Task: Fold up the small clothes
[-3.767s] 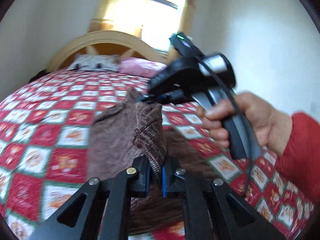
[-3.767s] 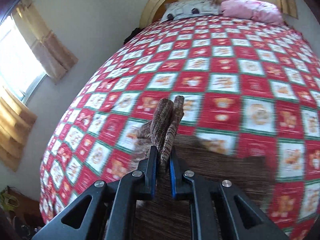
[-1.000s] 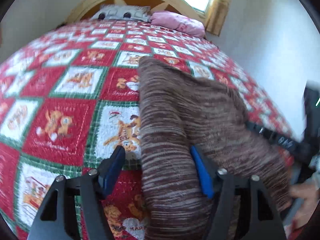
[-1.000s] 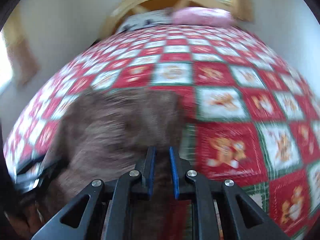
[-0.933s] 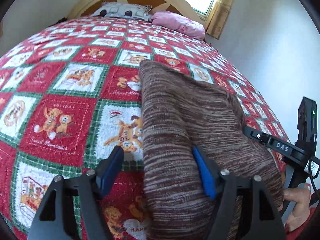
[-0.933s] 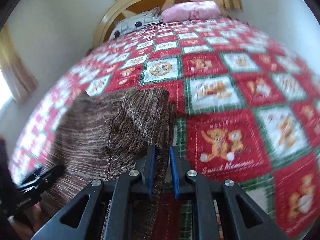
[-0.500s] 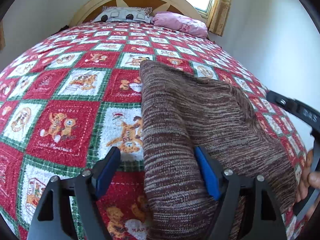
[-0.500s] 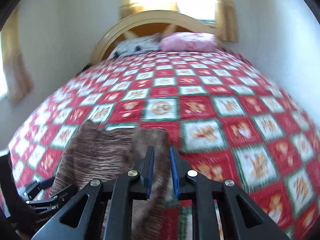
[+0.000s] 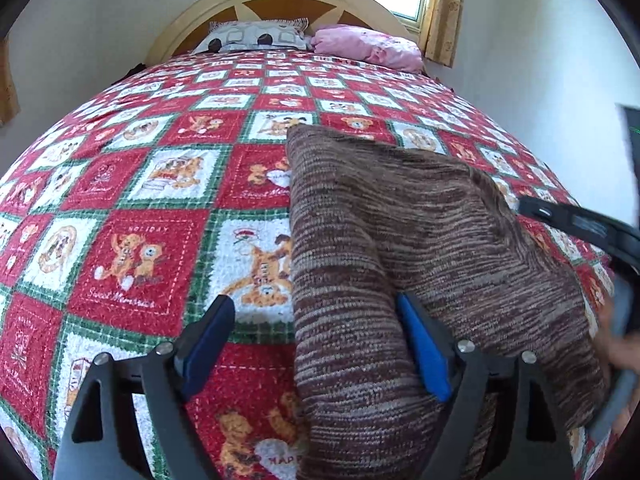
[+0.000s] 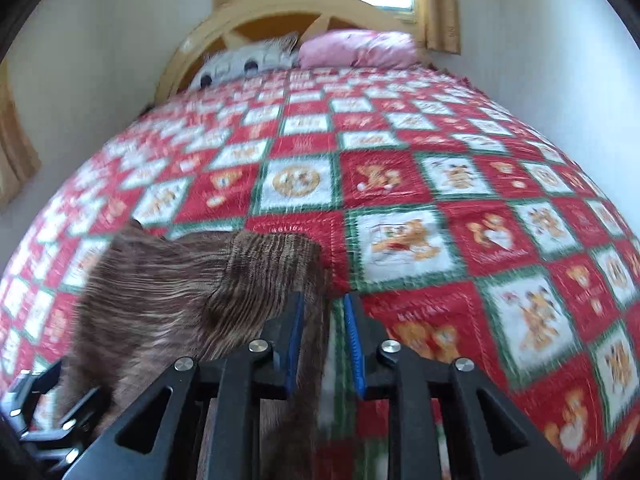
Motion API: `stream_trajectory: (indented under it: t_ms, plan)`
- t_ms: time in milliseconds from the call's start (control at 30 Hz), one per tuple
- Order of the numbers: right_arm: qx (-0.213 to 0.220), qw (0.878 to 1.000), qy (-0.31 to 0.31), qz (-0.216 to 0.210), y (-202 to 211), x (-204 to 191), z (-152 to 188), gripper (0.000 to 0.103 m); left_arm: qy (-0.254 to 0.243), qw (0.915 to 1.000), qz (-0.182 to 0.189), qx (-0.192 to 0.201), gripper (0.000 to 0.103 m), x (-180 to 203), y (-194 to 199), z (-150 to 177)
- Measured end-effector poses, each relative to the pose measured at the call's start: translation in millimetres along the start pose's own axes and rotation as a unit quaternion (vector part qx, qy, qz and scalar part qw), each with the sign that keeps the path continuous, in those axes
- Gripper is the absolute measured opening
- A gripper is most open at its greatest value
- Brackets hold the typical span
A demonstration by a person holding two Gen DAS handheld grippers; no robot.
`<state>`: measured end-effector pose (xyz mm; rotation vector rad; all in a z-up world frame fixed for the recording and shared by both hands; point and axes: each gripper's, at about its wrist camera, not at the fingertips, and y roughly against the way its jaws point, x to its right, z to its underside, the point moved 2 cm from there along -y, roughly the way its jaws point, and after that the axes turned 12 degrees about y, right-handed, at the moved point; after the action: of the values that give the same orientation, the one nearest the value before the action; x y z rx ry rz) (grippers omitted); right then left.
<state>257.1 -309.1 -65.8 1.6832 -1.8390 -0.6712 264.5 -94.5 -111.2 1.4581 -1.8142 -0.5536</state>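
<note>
Sunlit curtains frame the headboard of a bed (image 9: 120, 184) spread with a red, white and green teddy-bear quilt. On it, near the foot edge, lies a folded brown striped knit garment (image 9: 400, 240). Left tongs (image 9: 316, 344) have just been spreading, straddling its left fold without pinching. Right tongs (image 10: 324, 344) have just been parting, garment edge loose between them.

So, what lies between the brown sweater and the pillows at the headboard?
Only the bare quilt. In the left wrist view, nothing rests on it between the sweater and the pillows; the right wrist view agrees.
</note>
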Motion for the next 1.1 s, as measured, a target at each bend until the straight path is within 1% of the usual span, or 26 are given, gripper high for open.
stream_trajectory:
  t_ms: [67,133,267,333,467,600,667,867,933,1100]
  plan:
    - [-0.002,1.000,-0.001,-0.024,18,-4,13,0.022,0.002,1.0000,0.001,-0.001,0.087,0,0,0]
    - [-0.001,1.000,0.012,-0.029,35,-13,30,0.022,0.001,1.0000,-0.001,0.001,0.087,0,0,0]
    - [0.009,0.999,0.041,-0.013,59,-34,63,0.022,-0.003,1.0000,-0.005,0.003,0.087,0,0,0]
    - [0.011,0.999,0.048,-0.001,59,-36,71,0.022,-0.007,0.9999,-0.010,0.005,0.088,2,0,1]
    - [-0.014,1.000,0.001,-0.004,43,-18,80,0.023,-0.017,0.9996,-0.020,0.011,0.088,5,1,2]
    - [-0.012,0.997,-0.056,-0.042,38,2,88,0.027,-0.025,0.9992,-0.028,0.016,0.089,7,2,3]
    - [-0.010,0.997,-0.063,-0.050,38,4,90,0.027,-0.025,0.9991,-0.030,0.016,0.089,7,2,3]
    - [-0.009,0.997,-0.063,-0.050,37,3,90,0.028,-0.024,0.9991,-0.032,0.015,0.091,8,2,3]
    - [-0.008,0.996,-0.069,-0.054,37,5,91,0.029,-0.018,0.9993,-0.032,0.011,0.093,6,2,2]
    - [-0.004,0.994,-0.084,-0.069,38,9,91,0.031,-0.010,0.9997,-0.019,-0.008,0.093,1,9,1]
